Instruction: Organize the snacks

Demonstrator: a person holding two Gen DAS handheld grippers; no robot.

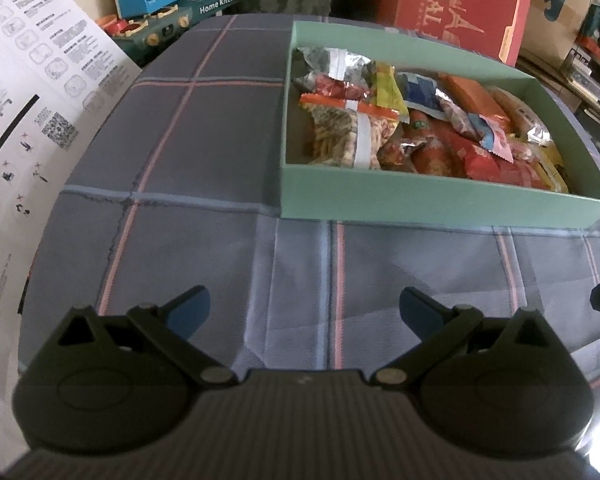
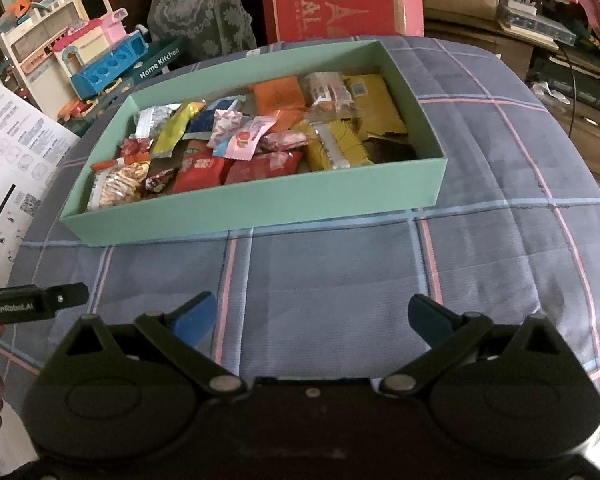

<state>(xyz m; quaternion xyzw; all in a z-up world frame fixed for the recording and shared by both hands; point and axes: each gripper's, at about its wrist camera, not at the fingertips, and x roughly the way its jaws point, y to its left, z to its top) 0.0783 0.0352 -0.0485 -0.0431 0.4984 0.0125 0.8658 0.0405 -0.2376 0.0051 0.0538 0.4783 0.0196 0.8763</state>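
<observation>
Now the snacks (image 2: 260, 140) lie heaped in the green box (image 2: 260, 204) on the checked cloth (image 2: 320, 280), at my twelve o'clock. Both my left gripper (image 1: 304, 308) and right gripper (image 2: 312, 316) are spread wide, holding nothing.

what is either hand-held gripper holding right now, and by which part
Nothing: the left hand-held gripper and right hand-held gripper are open and empty.
</observation>
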